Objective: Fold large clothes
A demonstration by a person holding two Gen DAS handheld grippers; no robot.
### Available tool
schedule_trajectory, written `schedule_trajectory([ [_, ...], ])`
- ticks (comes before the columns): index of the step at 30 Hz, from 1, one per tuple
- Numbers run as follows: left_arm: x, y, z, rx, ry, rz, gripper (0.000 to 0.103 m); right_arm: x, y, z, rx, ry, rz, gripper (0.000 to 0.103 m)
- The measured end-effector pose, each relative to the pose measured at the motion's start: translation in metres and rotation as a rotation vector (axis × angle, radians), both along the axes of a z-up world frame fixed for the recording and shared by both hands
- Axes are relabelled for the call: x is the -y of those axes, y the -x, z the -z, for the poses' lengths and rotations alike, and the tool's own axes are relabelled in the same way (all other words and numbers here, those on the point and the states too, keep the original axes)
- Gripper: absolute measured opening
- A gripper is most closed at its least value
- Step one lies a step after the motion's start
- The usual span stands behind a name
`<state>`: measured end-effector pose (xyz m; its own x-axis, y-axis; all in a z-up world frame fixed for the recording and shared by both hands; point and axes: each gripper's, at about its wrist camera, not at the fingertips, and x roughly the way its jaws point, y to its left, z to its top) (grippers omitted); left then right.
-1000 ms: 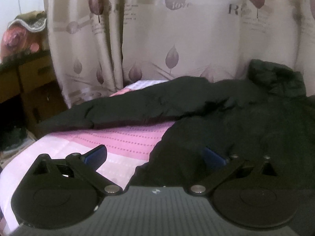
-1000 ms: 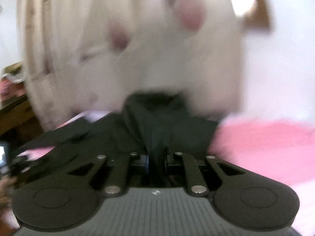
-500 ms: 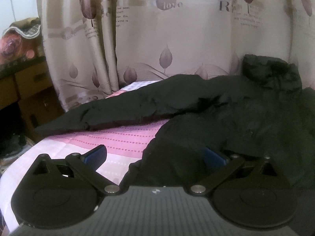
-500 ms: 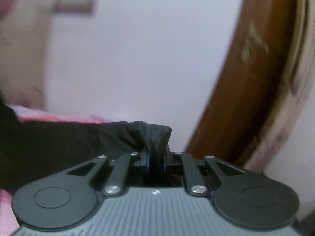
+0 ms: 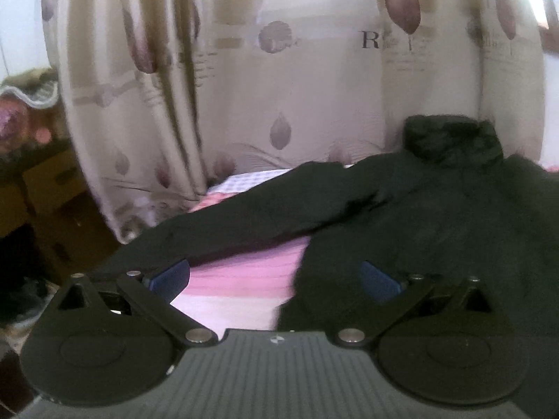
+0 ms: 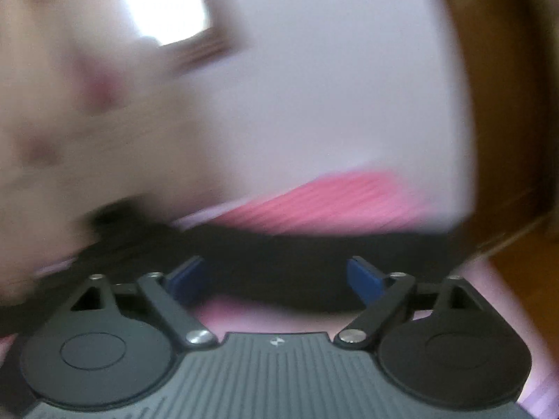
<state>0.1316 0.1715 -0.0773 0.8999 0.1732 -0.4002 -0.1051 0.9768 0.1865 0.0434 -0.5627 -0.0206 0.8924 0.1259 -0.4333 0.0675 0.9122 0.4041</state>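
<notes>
Since a second ago, the bunched black cloth that was being pinched by the right gripper has been let go, and its jaws are being swung open; the blue pads are now being held wide apart, with a band of the black jacket lying beyond and between them, untouched by either pad as far as the motion blur allows. The left gripper is also being held open, nothing being clamped: its right pad is being shown against the jacket's body, while its left pad is being shown over the sleeve, which is stretched out toward the left. The jacket is being spread flat on the pink striped bedding, its collar raised at the far end. On the curtain behind, a large letter "R" is being read; the smaller print beside it is too blurred.
</notes>
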Motion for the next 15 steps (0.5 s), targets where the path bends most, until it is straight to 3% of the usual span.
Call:
schedule_trajectory([
  [3,-0.025,0.007,0.007,-0.104,0.042,-0.002,0.103,-0.059,0.038,0.025,-0.107,-0.088,-0.146,0.094],
  [7,-0.049,0.009,0.024,-0.212,0.197,0.017,0.1,-0.103,0.056,0.063,-0.2,-0.136,-0.17,0.094],
  [9,-0.05,0.007,0.033,-0.266,0.257,0.047,0.092,-0.114,0.056,0.073,-0.215,-0.201,-0.178,0.093],
  [10,-0.046,0.008,0.038,-0.281,0.266,0.063,0.083,-0.119,0.056,0.078,-0.214,-0.228,-0.2,0.088],
  [11,-0.041,0.008,0.041,-0.295,0.267,0.084,0.079,-0.119,0.056,0.082,-0.213,-0.234,-0.213,0.062],
  [12,-0.038,0.01,0.044,-0.301,0.273,0.109,0.064,-0.125,0.053,0.086,-0.231,-0.225,-0.218,0.033],
  [13,-0.036,0.011,0.046,-0.305,0.285,0.134,0.047,-0.13,0.039,0.088,-0.255,-0.214,-0.214,0.029],
  [14,-0.034,0.014,0.047,-0.304,0.294,0.143,0.042,-0.134,0.034,0.095,-0.259,-0.208,-0.209,0.023],
  [15,-0.033,0.017,0.045,-0.303,0.303,0.145,0.029,-0.134,0.033,0.097,-0.254,-0.208,-0.212,0.018],
])
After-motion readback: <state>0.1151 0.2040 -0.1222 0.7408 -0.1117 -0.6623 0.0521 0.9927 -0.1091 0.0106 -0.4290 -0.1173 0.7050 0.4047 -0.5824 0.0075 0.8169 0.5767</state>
